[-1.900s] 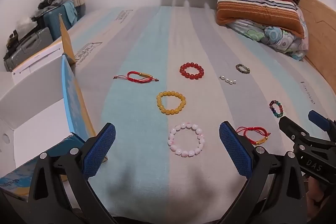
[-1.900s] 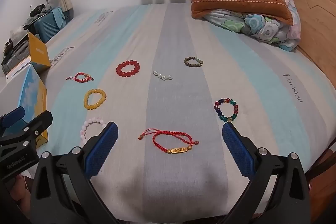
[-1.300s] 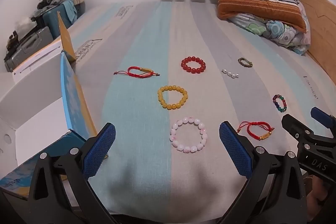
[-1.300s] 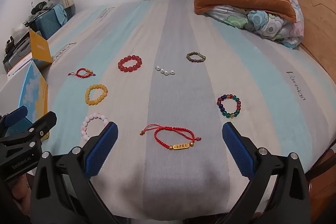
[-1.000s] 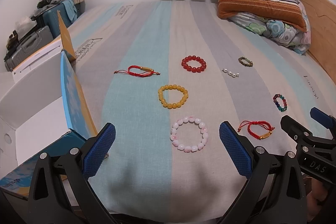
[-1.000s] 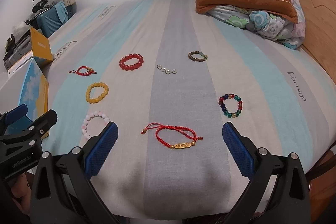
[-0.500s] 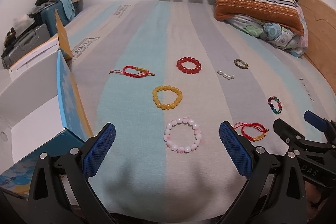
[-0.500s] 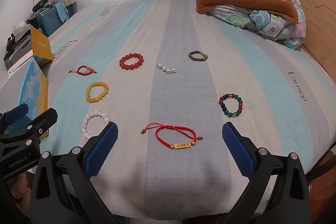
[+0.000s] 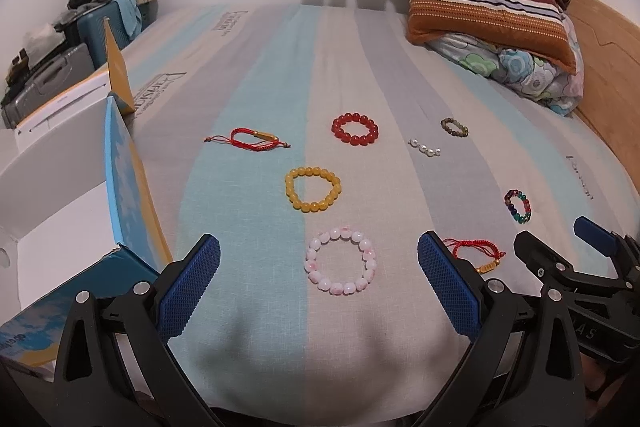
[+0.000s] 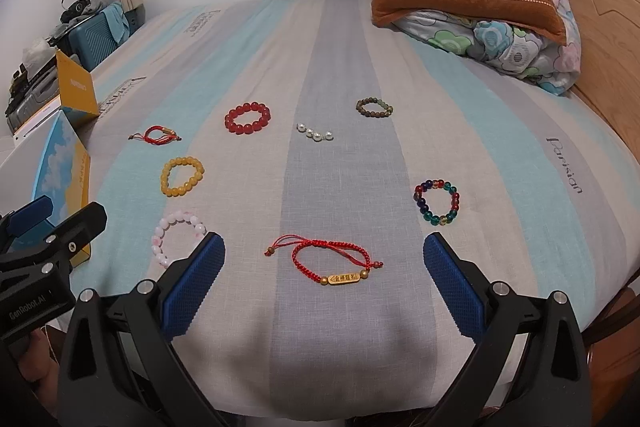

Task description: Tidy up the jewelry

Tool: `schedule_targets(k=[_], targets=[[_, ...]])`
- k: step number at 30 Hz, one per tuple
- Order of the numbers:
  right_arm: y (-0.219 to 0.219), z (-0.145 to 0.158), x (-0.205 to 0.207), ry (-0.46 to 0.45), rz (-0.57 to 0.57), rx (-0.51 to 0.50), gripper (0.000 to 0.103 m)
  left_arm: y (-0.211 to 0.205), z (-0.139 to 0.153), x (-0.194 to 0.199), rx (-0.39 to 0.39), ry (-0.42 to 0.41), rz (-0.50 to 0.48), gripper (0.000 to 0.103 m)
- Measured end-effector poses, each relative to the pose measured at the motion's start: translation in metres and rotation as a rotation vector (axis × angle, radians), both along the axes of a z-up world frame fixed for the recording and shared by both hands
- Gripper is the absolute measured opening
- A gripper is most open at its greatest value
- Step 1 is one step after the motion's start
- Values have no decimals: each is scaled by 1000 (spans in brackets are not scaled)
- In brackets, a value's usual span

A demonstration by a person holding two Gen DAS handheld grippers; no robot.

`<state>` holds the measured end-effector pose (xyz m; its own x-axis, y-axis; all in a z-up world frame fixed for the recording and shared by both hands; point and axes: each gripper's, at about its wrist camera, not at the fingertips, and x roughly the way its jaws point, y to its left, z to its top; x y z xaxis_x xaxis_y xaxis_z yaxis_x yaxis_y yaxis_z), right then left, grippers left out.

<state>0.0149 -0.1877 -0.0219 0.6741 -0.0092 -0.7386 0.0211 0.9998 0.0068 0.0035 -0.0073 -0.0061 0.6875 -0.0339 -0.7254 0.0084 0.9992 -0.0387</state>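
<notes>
Several bracelets lie on the striped bed sheet. My left gripper is open above the near edge, facing a pink bead bracelet. Beyond it lie a yellow bead bracelet, a red cord bracelet and a red bead bracelet. My right gripper is open, facing a red cord bracelet with a gold tag. A multicolour bead bracelet, a dark bead bracelet and a short pearl strand lie farther off. An open blue and yellow box stands at the left.
A striped pillow and a floral quilt are piled at the far right by the wooden bed frame. Suitcases and a lamp stand beyond the bed at the left. Each gripper shows at the edge of the other's view.
Both grippers have drifted slightly over the near bed edge, and the views shifted a little. The bracelets have not moved. Both grippers stay open.
</notes>
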Motion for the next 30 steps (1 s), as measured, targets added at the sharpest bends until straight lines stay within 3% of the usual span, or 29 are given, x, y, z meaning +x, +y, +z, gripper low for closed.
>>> schedule_targets(k=[30], targets=[[0,3,1,-6,-4,-1,96,-1,3,1,13,-1,0,97]])
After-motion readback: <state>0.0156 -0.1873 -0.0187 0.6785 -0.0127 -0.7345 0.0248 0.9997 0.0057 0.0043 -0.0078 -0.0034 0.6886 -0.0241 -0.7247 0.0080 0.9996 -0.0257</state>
